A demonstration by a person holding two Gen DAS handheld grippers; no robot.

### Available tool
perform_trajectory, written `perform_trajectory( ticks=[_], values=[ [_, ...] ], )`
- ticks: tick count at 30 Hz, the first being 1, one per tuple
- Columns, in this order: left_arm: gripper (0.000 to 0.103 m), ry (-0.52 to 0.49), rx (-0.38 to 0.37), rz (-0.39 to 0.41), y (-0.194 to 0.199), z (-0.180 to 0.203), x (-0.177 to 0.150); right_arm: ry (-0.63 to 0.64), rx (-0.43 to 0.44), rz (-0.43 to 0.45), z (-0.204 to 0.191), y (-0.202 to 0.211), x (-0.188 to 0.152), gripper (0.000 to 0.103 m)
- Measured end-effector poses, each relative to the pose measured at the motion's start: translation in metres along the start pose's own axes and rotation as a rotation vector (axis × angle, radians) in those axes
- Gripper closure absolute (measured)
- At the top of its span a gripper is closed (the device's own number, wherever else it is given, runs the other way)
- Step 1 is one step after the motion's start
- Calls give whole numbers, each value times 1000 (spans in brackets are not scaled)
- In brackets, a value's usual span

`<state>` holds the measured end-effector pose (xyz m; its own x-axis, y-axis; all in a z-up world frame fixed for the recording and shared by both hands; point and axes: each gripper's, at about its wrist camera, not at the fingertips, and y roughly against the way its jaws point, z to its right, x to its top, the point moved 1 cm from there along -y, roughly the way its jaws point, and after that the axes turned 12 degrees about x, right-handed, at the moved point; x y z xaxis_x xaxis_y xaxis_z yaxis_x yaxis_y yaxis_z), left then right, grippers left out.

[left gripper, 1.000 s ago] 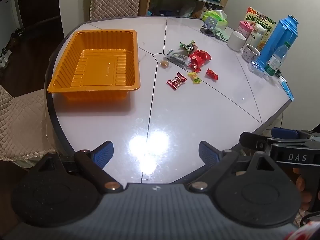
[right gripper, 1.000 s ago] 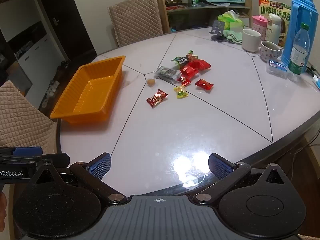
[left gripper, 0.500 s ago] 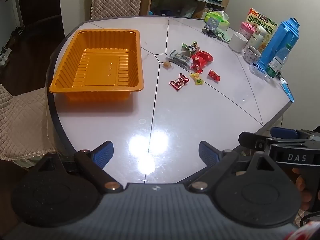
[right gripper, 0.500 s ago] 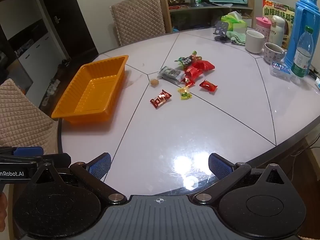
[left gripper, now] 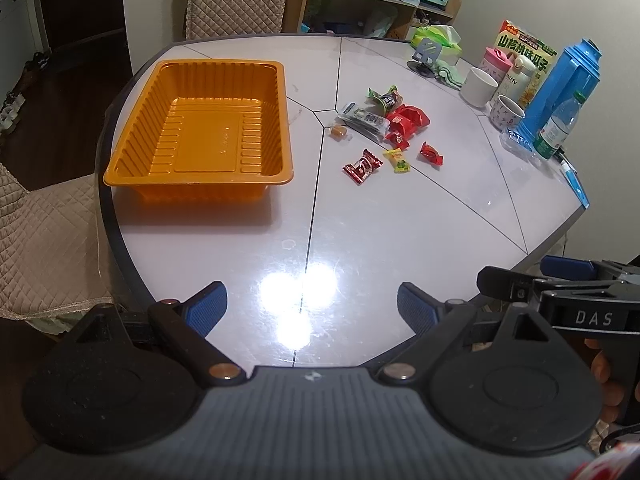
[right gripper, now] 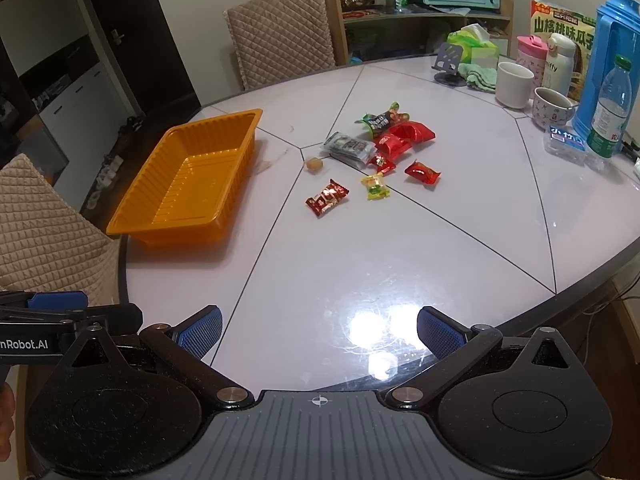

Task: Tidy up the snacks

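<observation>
Both views have drawn nearer the orange tray [left gripper: 199, 137]. The left gripper [left gripper: 312, 304] and right gripper [right gripper: 319, 330] stand apart, empty. The snacks [right gripper: 372, 156] lie right of the tray, unsorted; the approach has begun.

A: Tray [left gripper: 276, 120]? Thermos [left gripper: 560, 88]?
B: Ribbed orange; solid blue.
A: Wrappers?
B: Red candy [left gripper: 362, 166] with white marks, yellow-green candy [left gripper: 397, 160], plain red candy [left gripper: 431, 153] (all glossy).
A: Chair cover [right gripper: 280, 36]?
B: Beige, diamond-quilted.

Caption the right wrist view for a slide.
Open right gripper faces an empty orange ribbed plastic tray and scattered wrapped snacks on the white table.
</observation>
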<state>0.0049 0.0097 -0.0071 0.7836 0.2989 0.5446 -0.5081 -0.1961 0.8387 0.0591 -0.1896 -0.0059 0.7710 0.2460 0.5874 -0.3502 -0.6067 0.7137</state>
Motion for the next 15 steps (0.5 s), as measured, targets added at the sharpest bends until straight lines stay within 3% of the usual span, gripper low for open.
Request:
perform_trajectory(
  ticks=[15],
  values=[
    [12,4,-2,1,0,-4,2,5,3,-2,-5,0,2,0]
  ],
)
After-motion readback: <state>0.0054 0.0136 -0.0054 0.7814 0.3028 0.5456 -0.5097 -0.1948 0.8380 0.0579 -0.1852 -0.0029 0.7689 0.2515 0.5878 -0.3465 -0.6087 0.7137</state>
